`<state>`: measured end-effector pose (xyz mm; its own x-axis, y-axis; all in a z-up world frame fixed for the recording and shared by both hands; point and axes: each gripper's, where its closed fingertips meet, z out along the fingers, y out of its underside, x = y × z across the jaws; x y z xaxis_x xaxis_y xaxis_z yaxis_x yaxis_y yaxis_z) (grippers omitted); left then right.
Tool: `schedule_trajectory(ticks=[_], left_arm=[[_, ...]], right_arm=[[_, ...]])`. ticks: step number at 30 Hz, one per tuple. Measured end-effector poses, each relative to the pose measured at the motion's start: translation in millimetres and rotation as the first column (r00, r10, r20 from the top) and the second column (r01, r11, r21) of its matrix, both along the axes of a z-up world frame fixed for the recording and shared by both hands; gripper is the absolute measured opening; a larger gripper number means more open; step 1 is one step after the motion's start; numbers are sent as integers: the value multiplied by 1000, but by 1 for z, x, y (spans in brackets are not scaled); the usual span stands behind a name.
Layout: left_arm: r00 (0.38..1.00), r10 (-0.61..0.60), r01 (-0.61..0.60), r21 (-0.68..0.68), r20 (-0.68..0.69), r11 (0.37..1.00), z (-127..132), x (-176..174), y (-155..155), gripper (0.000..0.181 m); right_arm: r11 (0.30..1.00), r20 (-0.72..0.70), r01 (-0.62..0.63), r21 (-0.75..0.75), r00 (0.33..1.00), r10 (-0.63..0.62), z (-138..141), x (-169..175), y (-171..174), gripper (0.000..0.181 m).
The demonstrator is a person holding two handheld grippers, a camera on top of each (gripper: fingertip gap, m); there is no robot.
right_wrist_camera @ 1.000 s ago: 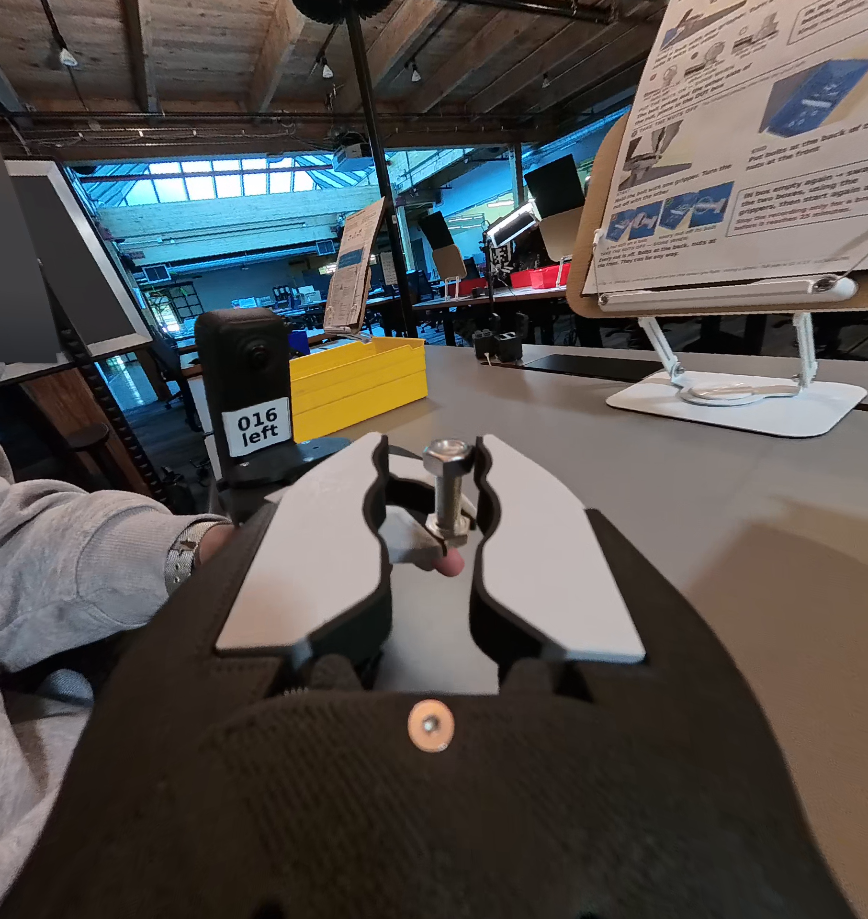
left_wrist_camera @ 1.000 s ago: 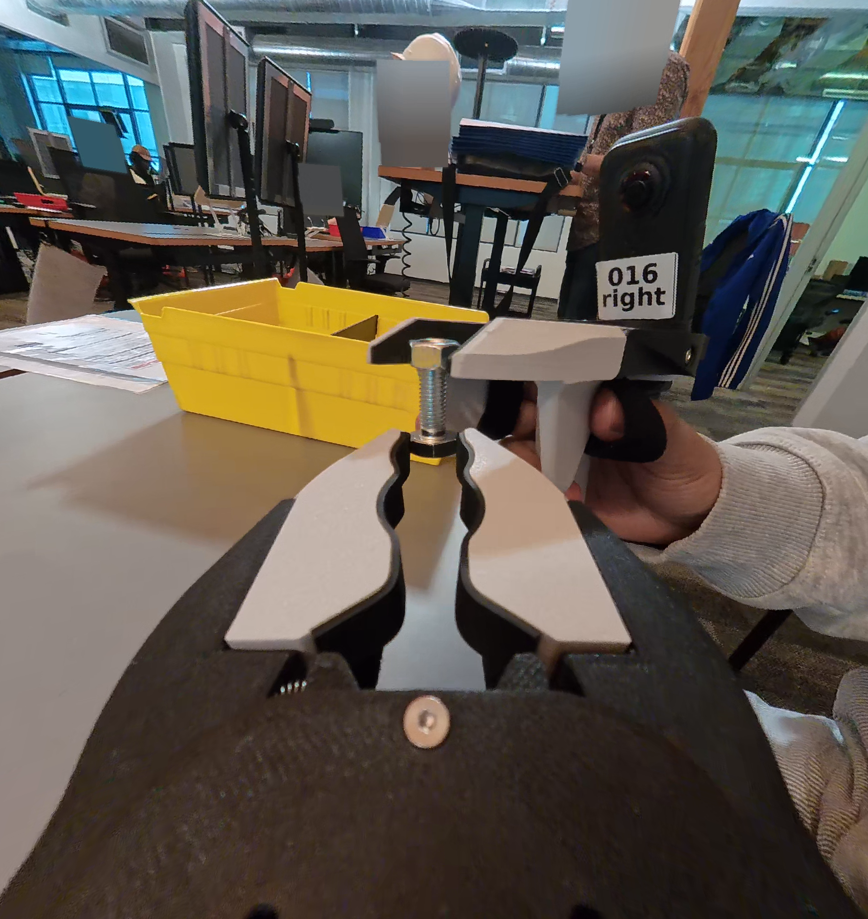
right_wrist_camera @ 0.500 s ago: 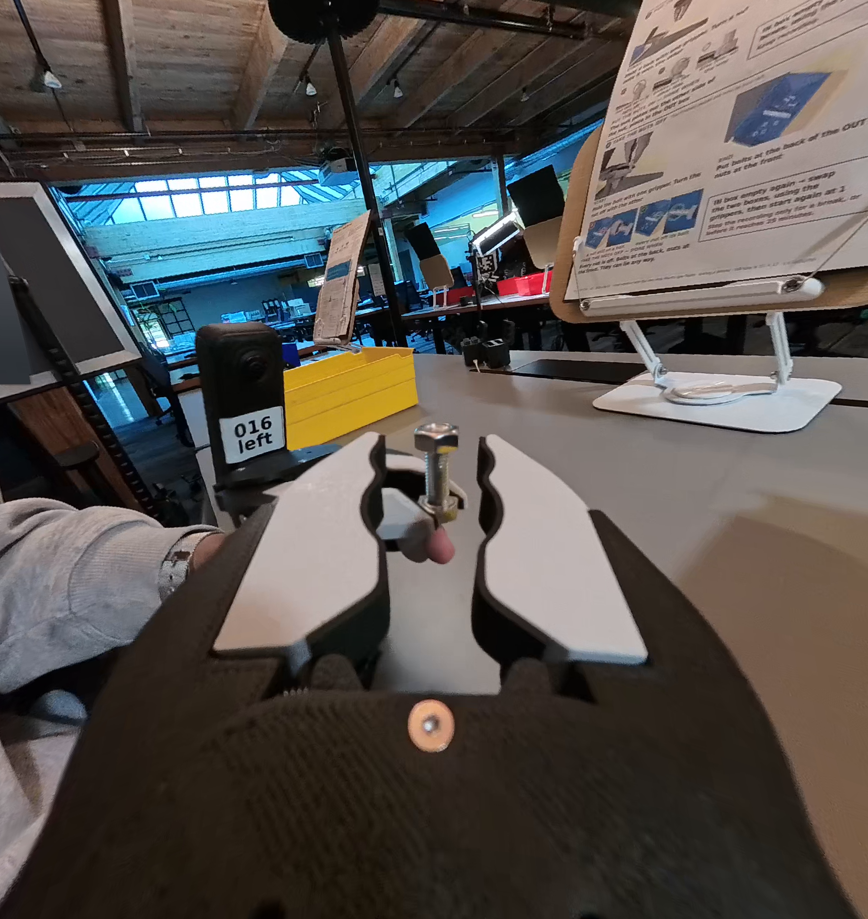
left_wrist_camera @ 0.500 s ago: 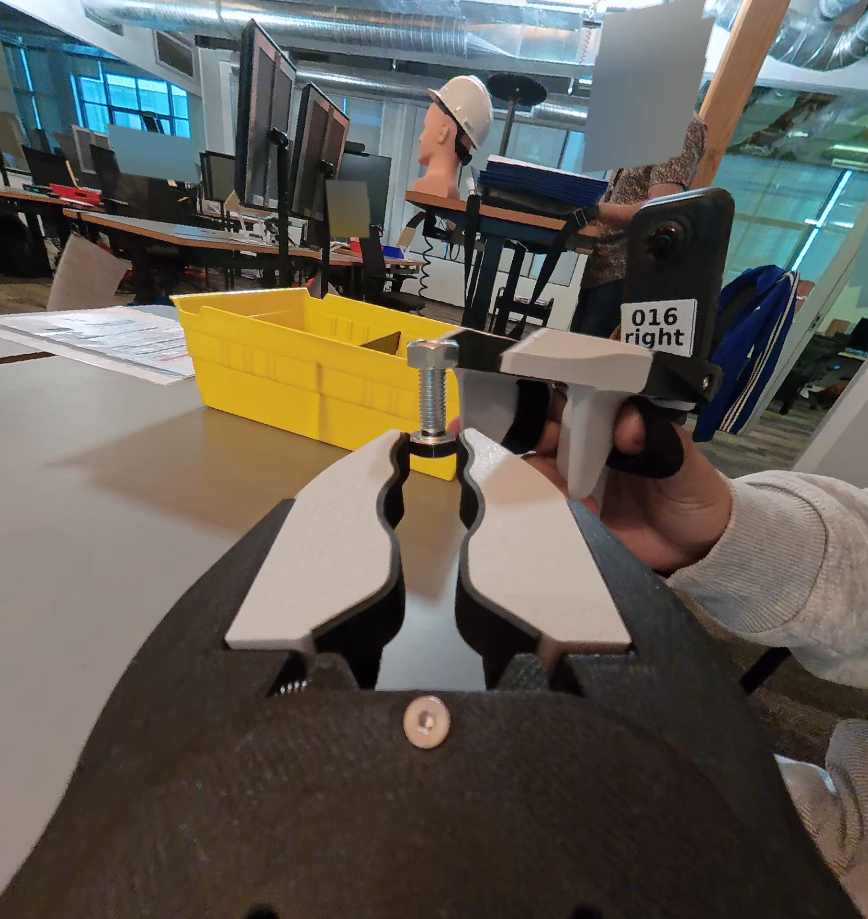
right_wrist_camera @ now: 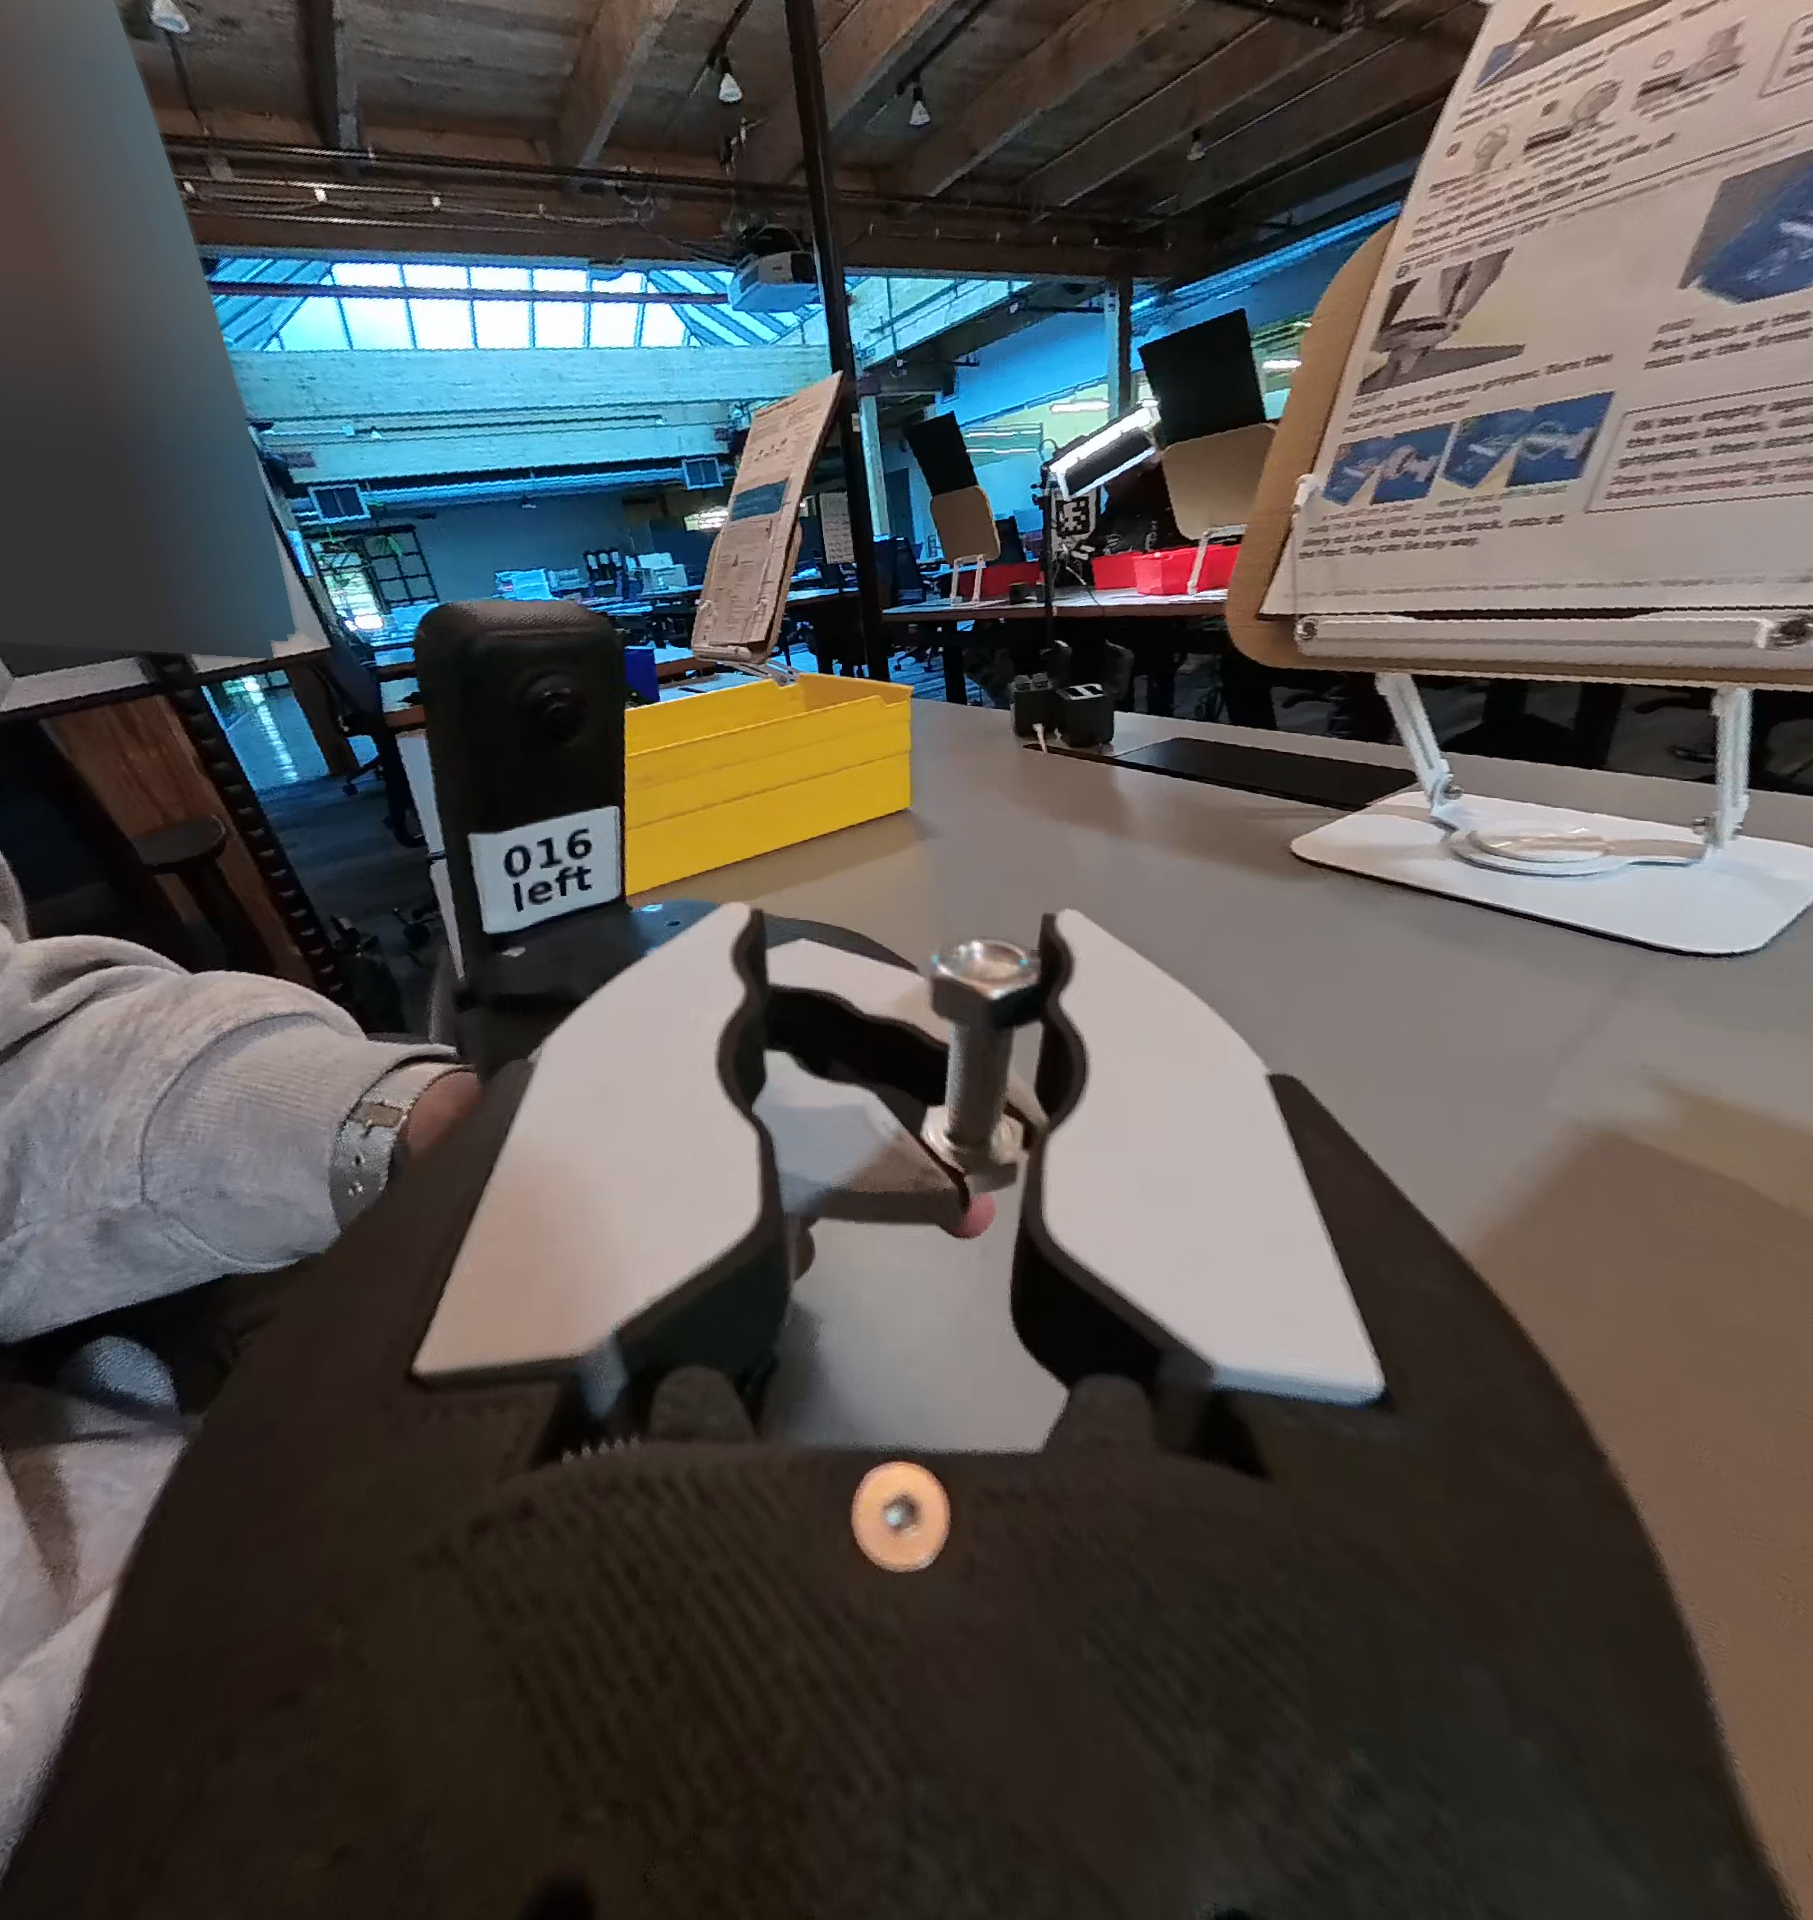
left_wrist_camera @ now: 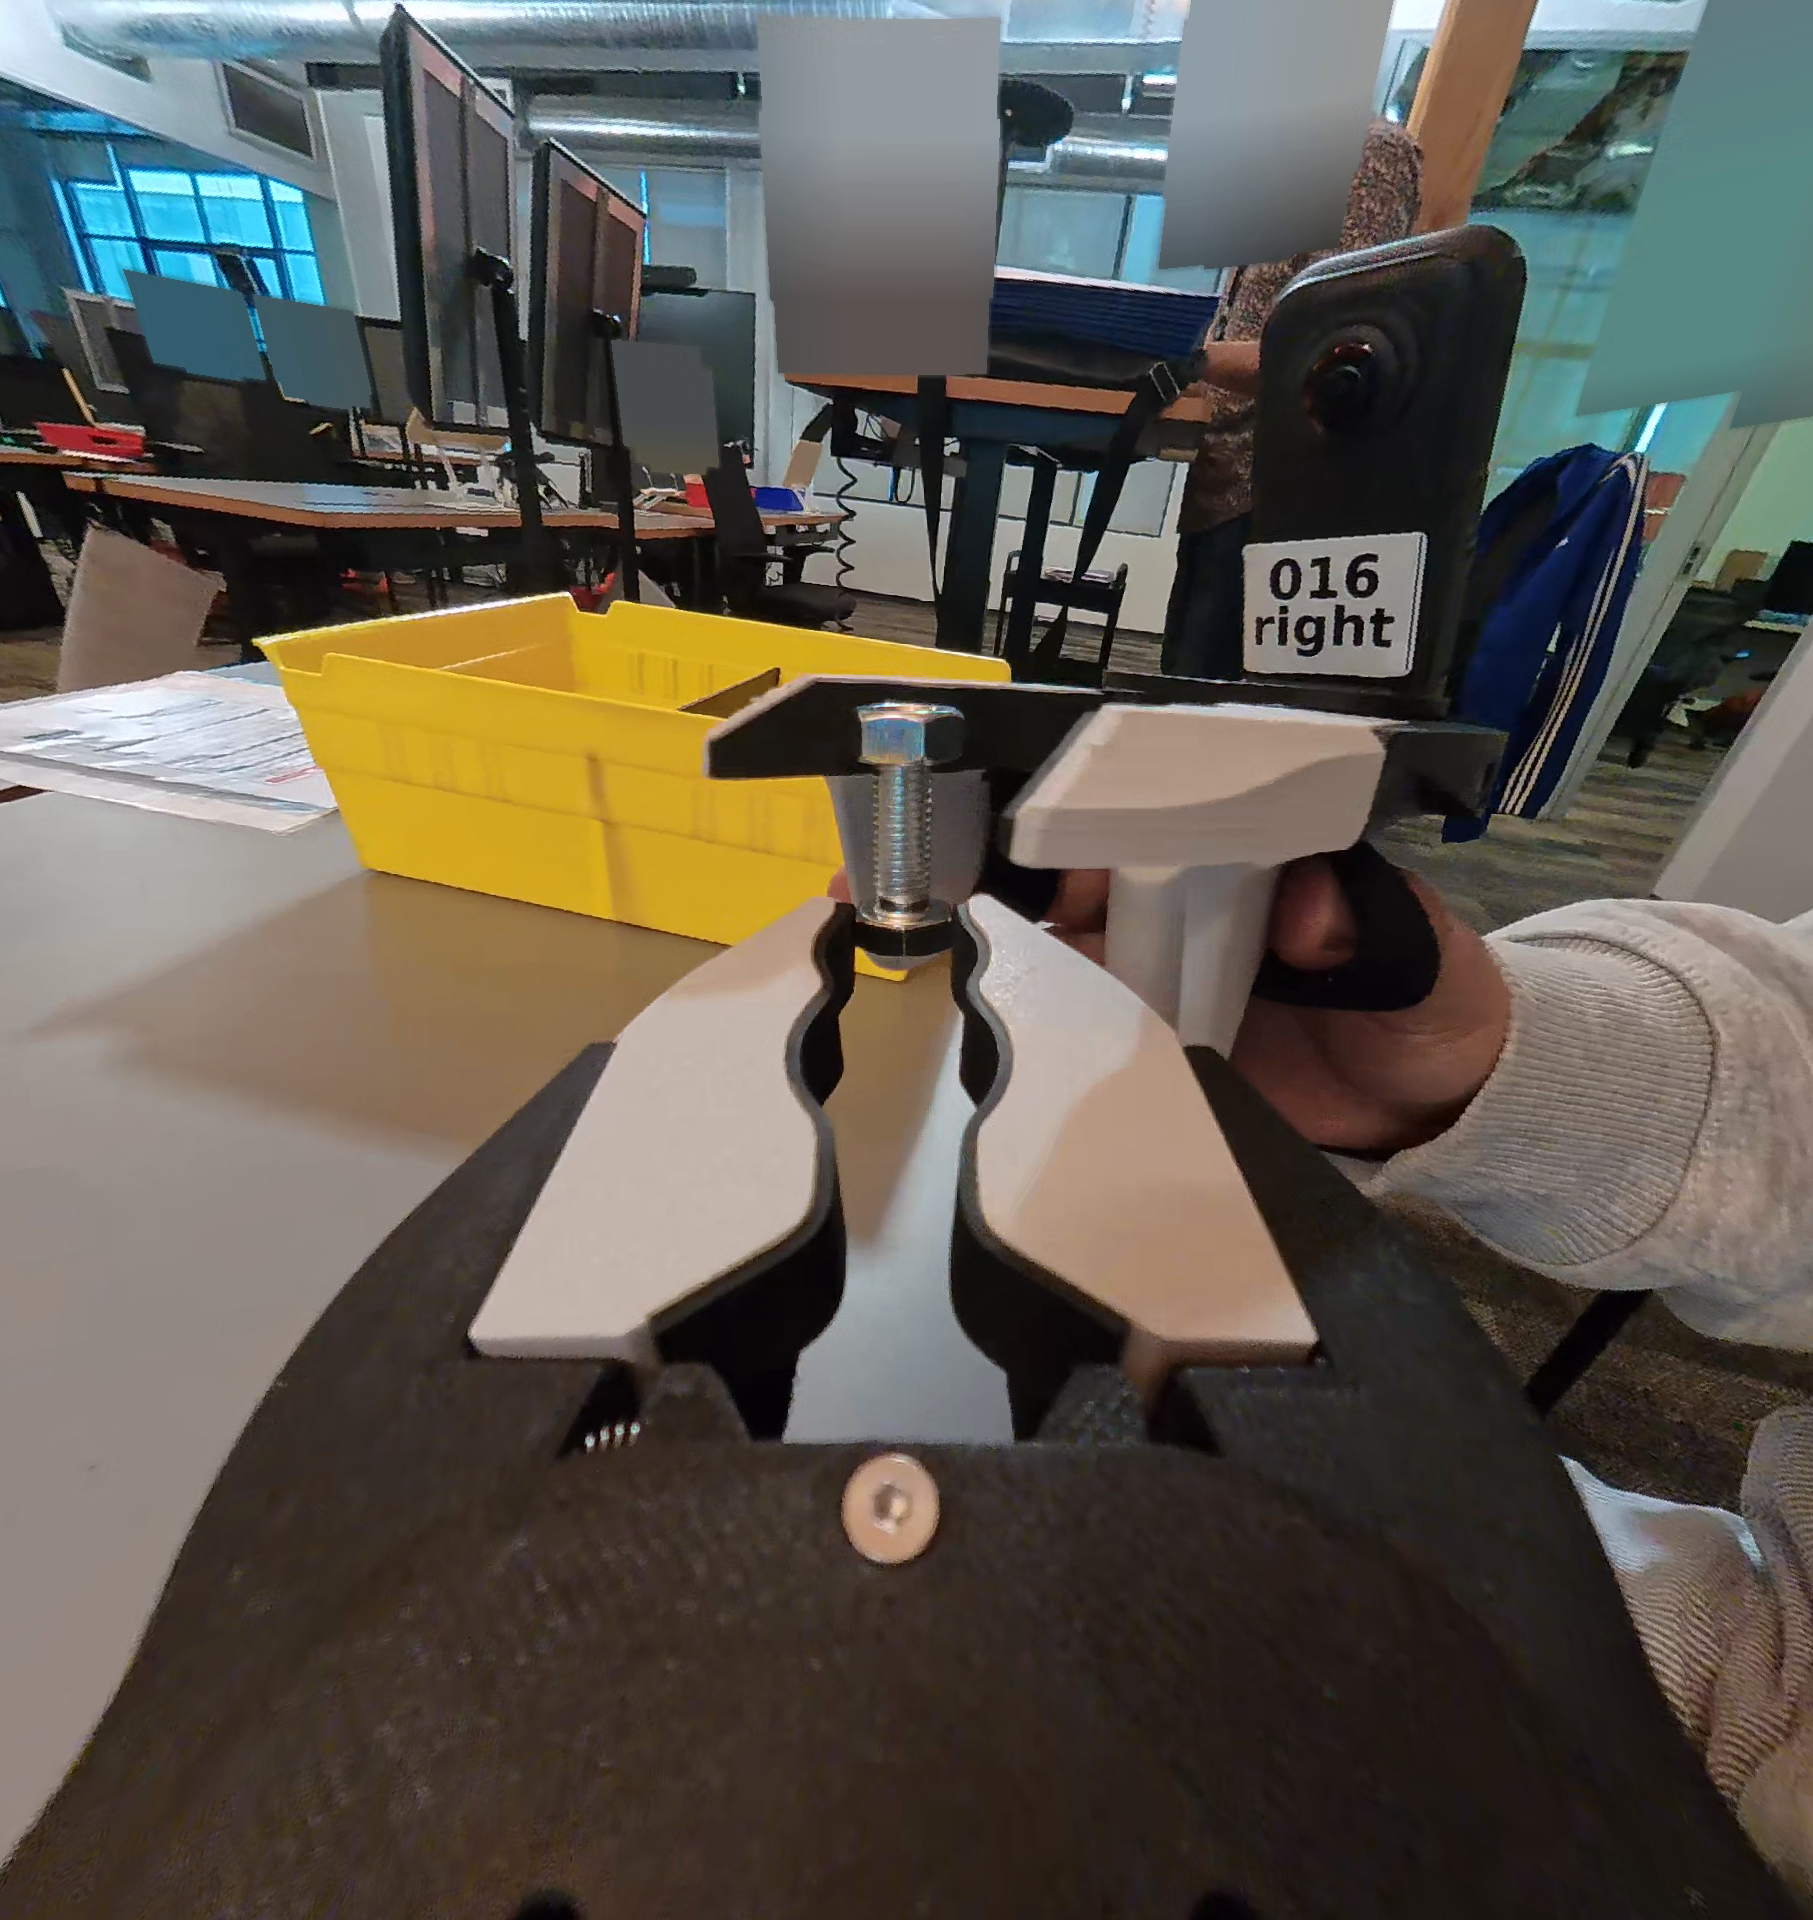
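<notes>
My left gripper [left_wrist_camera: 902, 923] is shut on a black nut [left_wrist_camera: 900, 938] at its fingertips. A silver bolt [left_wrist_camera: 904, 821] stands upright in the nut, head up. My right gripper [right_wrist_camera: 897, 935] is open at the level of the bolt head [right_wrist_camera: 985, 977], which sits close to its right finger [right_wrist_camera: 1172, 1143], with a wide gap to the other finger. In the left wrist view the right gripper's white finger [left_wrist_camera: 1193, 779] reaches in from the right, held by a hand [left_wrist_camera: 1369, 1039]. In the right wrist view the left gripper's finger [right_wrist_camera: 829, 1143] shows below the bolt.
A yellow bin [left_wrist_camera: 569, 800] stands on the grey table [left_wrist_camera: 154, 1091] behind the grippers; it also shows in the right wrist view [right_wrist_camera: 767, 779]. A printed sheet [left_wrist_camera: 143, 727] lies at far left. A white document stand [right_wrist_camera: 1567, 862] holding an instruction sheet stands at right. My hands' fingertips stand some 4 cm from each other.
My right gripper let go of the bolt head and its jaws spread wider; the bolt now sits beside its right finger. My left gripper kept hold of the nut.
</notes>
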<state>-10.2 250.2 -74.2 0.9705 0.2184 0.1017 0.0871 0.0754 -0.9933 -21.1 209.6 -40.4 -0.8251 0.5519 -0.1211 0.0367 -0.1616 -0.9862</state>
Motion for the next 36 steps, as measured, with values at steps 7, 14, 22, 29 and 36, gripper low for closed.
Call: schedule_trajectory(ticks=[7,14,22,29,36], left_arm=[[998,35,-38,53,59,998,6,-13,-9,18],[997,54,-57,42,64,998,4,-17,-11,18],[1000,-10,10,-27,1,1000,-4,1,2,18],[1000,2,-2,-10,6,1000,-1,-3,-1,18],[1000,22,-22,4,0,1000,2,-6,-4,18]], right_arm=[[999,-25,29,-16,999,-30,4,-2,5,60],[999,-24,38,-16,999,-39,5,-2,6,57],[1000,-10,14,3,1000,-14,1,0,0,58],[1000,11,6,-6,1000,-6,1,0,1,56],[996,27,84,1,996,-84,-2,-9,13,48]])
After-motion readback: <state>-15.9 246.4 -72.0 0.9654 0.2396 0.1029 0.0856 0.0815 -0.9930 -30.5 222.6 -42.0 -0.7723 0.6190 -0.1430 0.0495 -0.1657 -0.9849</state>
